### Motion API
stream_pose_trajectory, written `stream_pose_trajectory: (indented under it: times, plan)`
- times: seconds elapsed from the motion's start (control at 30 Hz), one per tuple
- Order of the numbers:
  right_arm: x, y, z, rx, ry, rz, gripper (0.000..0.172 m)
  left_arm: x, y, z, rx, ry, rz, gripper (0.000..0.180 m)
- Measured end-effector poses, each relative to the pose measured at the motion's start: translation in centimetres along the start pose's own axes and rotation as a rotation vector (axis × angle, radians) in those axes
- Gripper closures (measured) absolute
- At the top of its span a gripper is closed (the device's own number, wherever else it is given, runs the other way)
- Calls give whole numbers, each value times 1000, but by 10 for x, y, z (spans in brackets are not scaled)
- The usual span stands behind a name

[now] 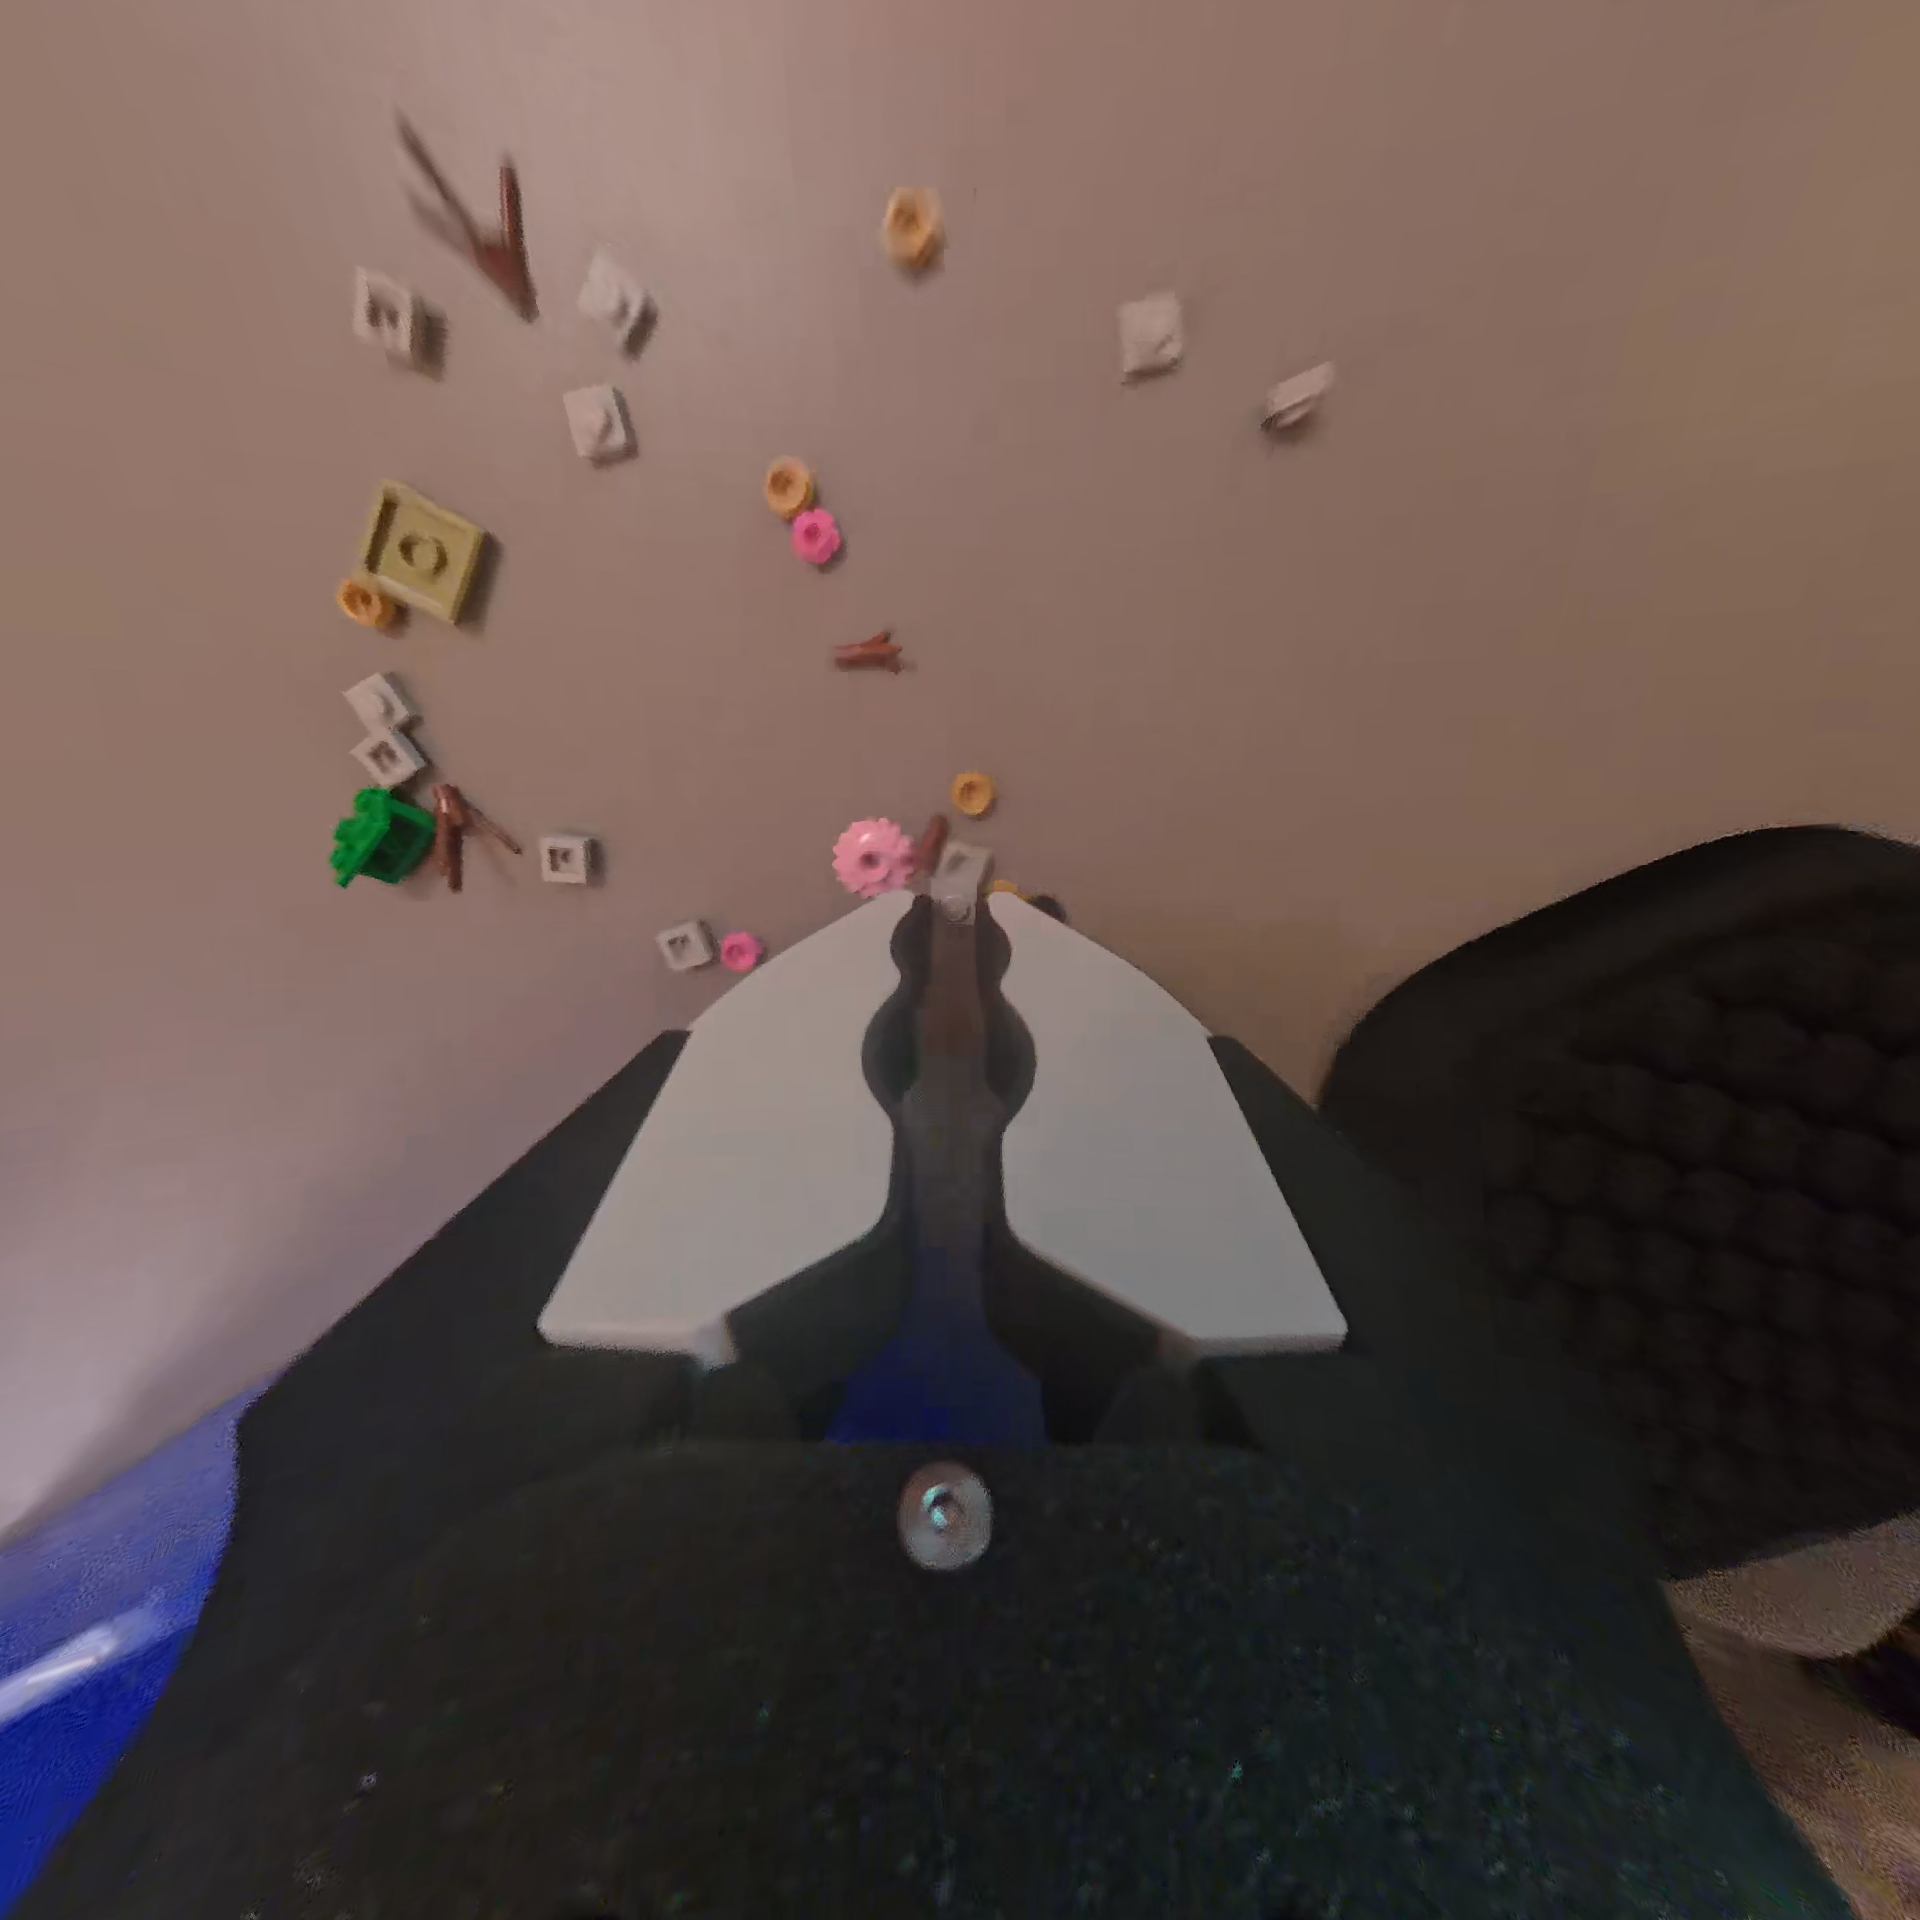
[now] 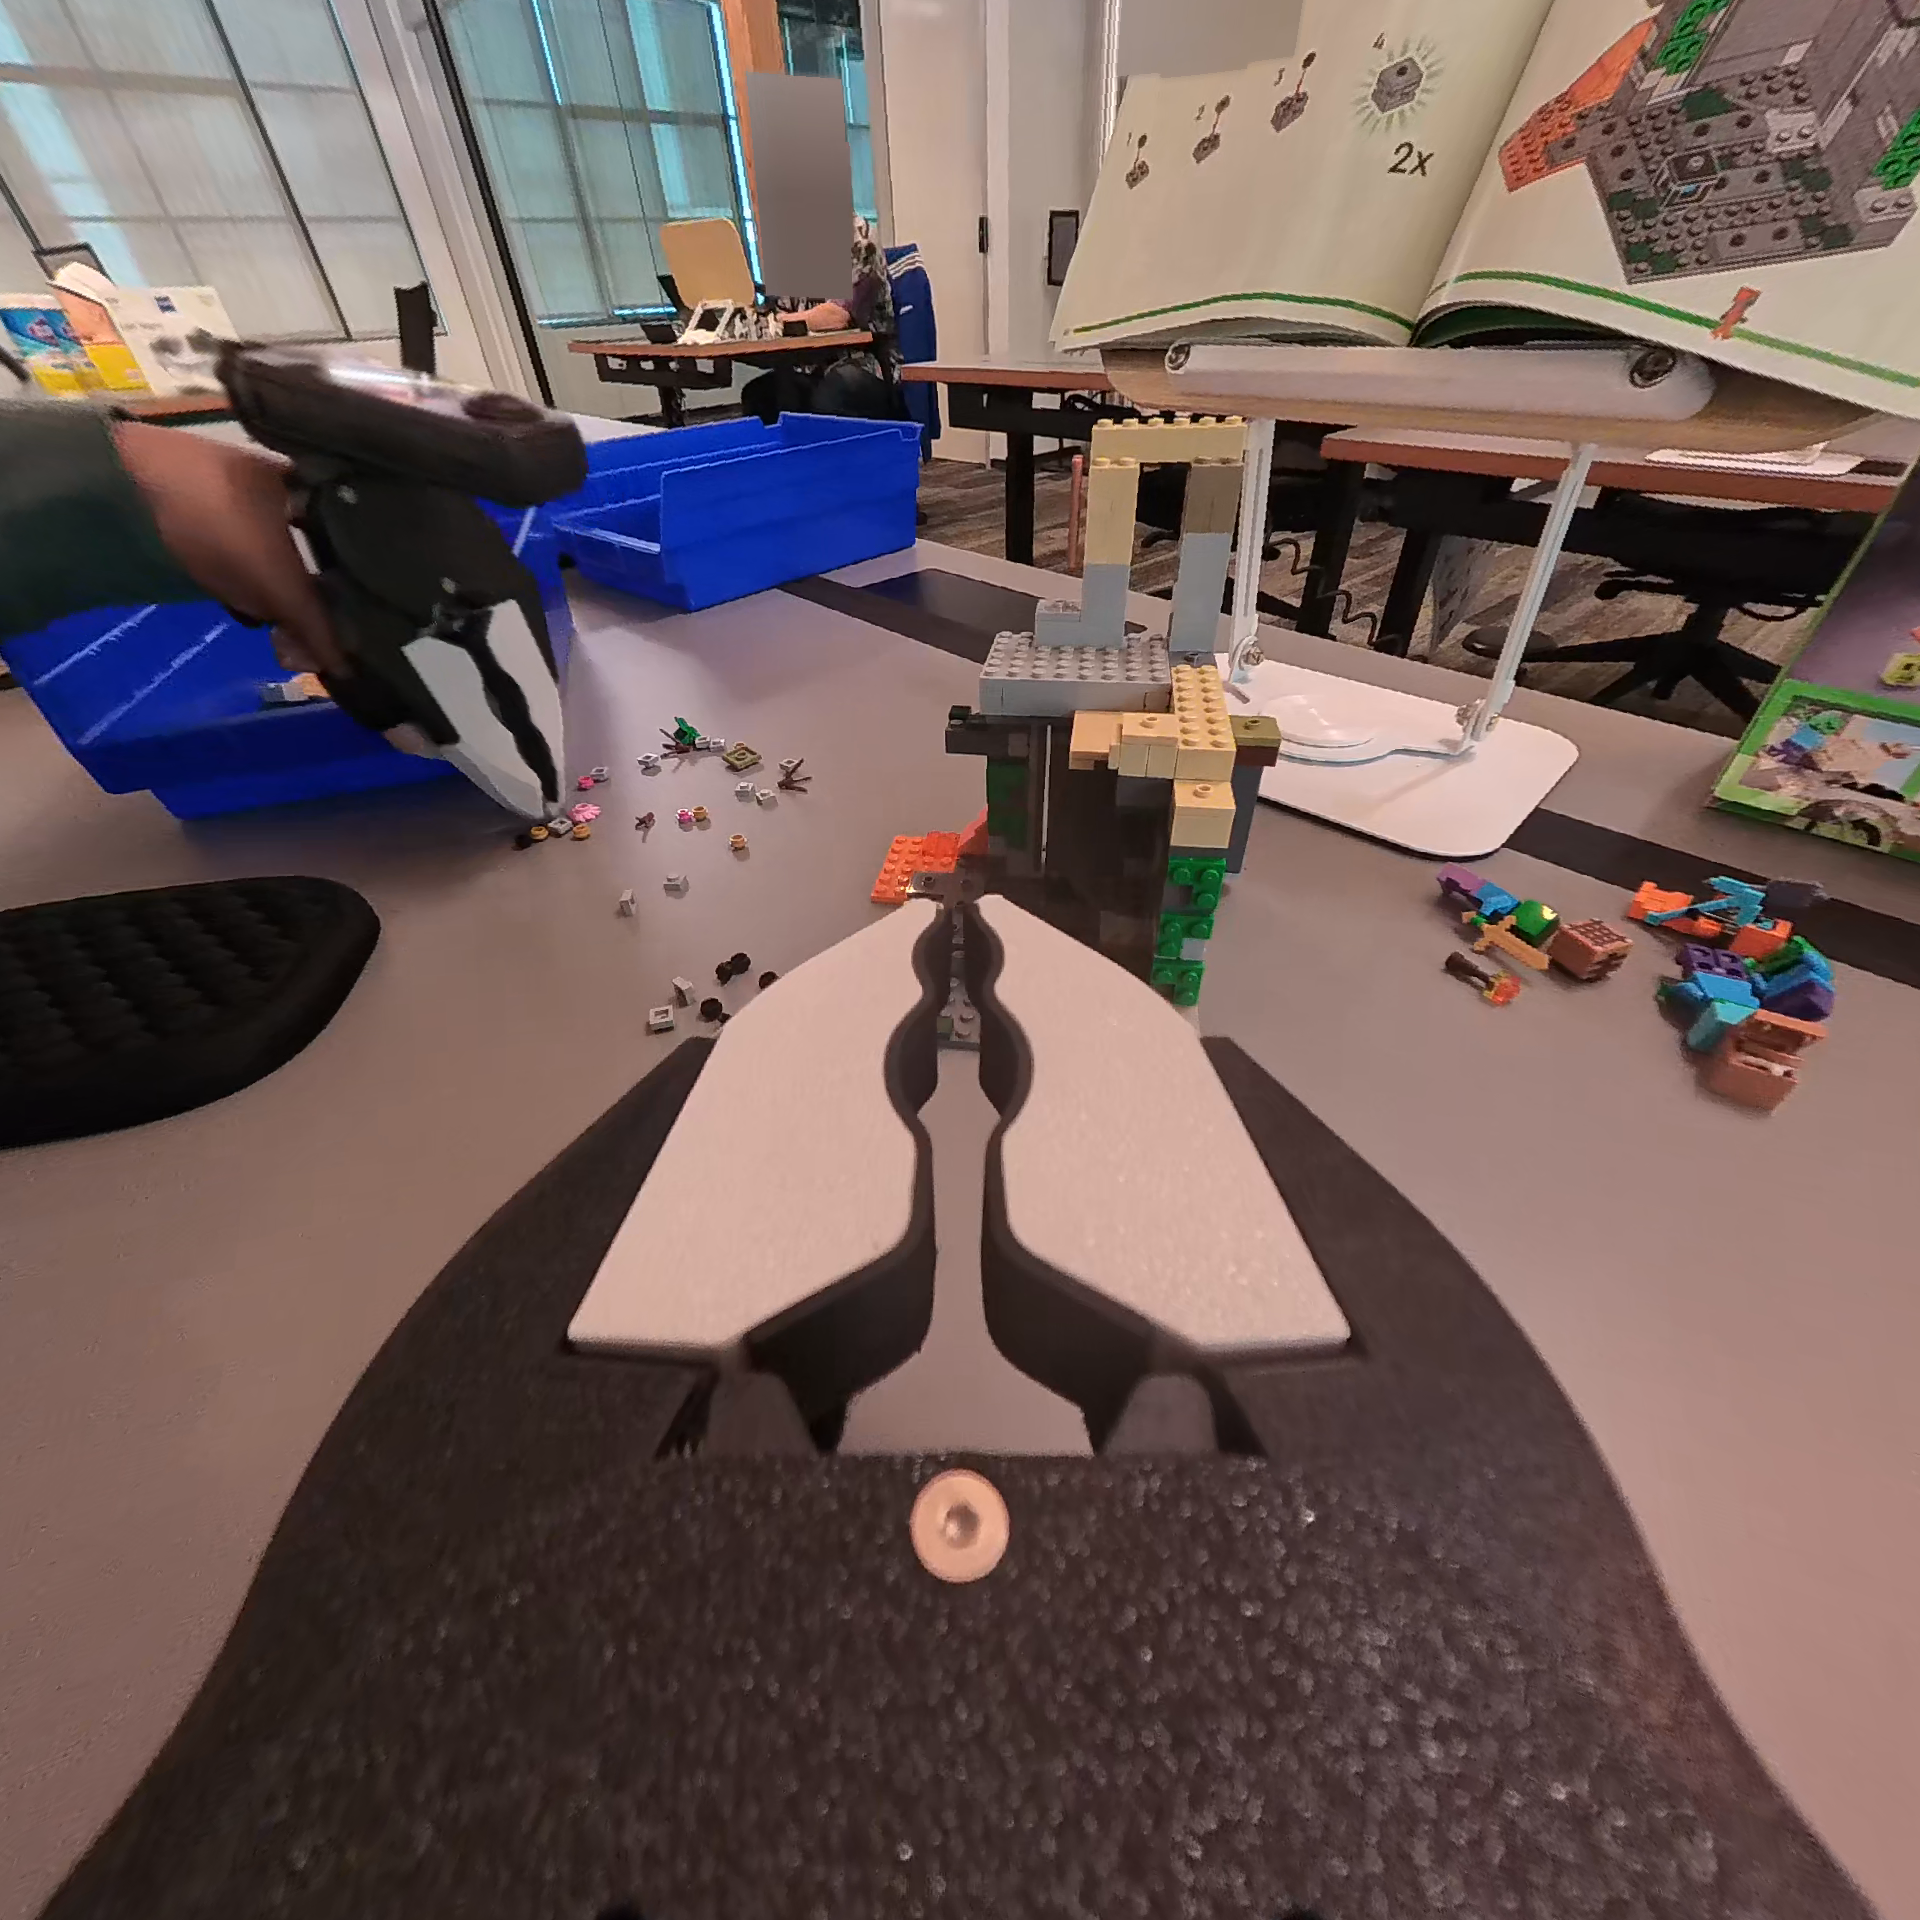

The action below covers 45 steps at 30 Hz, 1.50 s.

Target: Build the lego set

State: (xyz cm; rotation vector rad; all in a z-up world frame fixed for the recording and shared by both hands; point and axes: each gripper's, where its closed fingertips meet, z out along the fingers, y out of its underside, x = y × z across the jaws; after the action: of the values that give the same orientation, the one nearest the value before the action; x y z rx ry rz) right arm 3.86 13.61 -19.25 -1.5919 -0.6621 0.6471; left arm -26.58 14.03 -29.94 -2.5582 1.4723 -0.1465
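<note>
Left wrist view: the left gripper [image 1: 952, 906] pinches a small grey square piece [image 1: 958, 878] at its fingertips, low over the grey table [image 1: 1351, 644], just beside a pink flower piece [image 1: 871, 856] and an orange round stud [image 1: 972, 794]. Loose grey, pink and brown bits scatter leftward; bare table lies to the right, up to a black mesh pad [image 1: 1662, 1195]. The right gripper [image 2: 961, 909] is pressed together on a thin dark piece [image 2: 940, 889] against the brick tower [image 2: 1122, 790]. A printed instruction booklet [image 2: 1351, 187] stands on a white stand [image 2: 1455, 769]; blue bins [image 2: 727, 520] lie behind.
</note>
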Motion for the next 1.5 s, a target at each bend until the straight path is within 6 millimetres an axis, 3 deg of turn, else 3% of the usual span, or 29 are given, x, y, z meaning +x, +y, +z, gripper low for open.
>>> stream_pose_trajectory:
  times: [0.13,0.27,0.4,0.67,1.23,1.5]
  plan:
    - [-1,0,1,-1,-6,1,170,41,-42,-16,165,29,73,173]
    - [-4,1,1,-4,-10,-9,170,79,-72,-2,202,70,168,173]
    - [-3,1,-1,0,-8,-2,170,96,-88,13,223,113,192,173]
    - [-4,3,0,-3,-20,3,170,108,-103,23,255,148,199,173]
    - [-8,8,3,-19,-49,12,170,105,-114,31,334,135,146,173]
    - [-9,10,4,-25,-58,18,170,108,-115,29,382,143,135,161]
